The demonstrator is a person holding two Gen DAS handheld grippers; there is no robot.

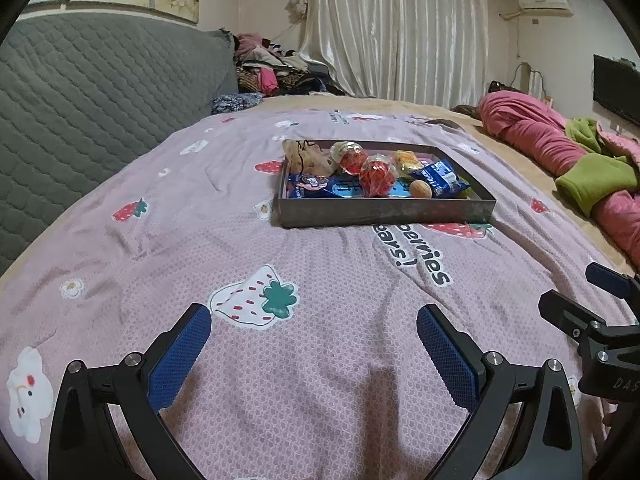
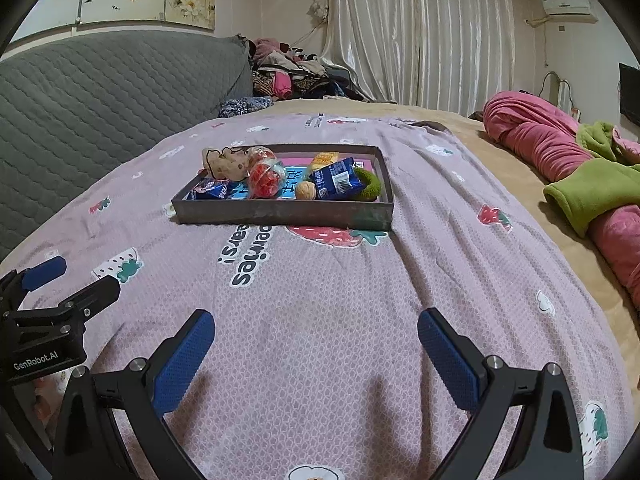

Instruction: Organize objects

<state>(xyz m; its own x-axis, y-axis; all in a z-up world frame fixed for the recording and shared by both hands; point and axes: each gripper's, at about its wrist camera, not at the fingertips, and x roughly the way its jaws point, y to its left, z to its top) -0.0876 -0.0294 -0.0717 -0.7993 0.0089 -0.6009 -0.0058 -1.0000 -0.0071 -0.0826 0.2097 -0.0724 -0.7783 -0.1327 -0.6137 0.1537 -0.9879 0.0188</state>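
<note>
A shallow tray (image 1: 384, 216) sits mid-bed on a pink strawberry-print bedspread (image 1: 320, 360), already holding snack packets, a walnut (image 1: 420, 189) and wrapped sweets. Both the left gripper (image 1: 314, 334) and right gripper (image 2: 316, 334) hover near the bed's front edge, jaws wide and empty. Sorting looks nearly finished.

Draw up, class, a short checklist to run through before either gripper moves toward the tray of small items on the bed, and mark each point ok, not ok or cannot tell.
1. Left gripper open and holding nothing: ok.
2. Right gripper open and holding nothing: ok.
3. Bedspread between the grippers and the tray free of obstacles: ok.
4. Tray lying flat on the bedspread: ok.
5. Items lying singly in the tray: not ok; the blue snack packet, the walnut and the red-filled clear bags crowd together.
6. Where the items should end up: cannot tell.
</note>
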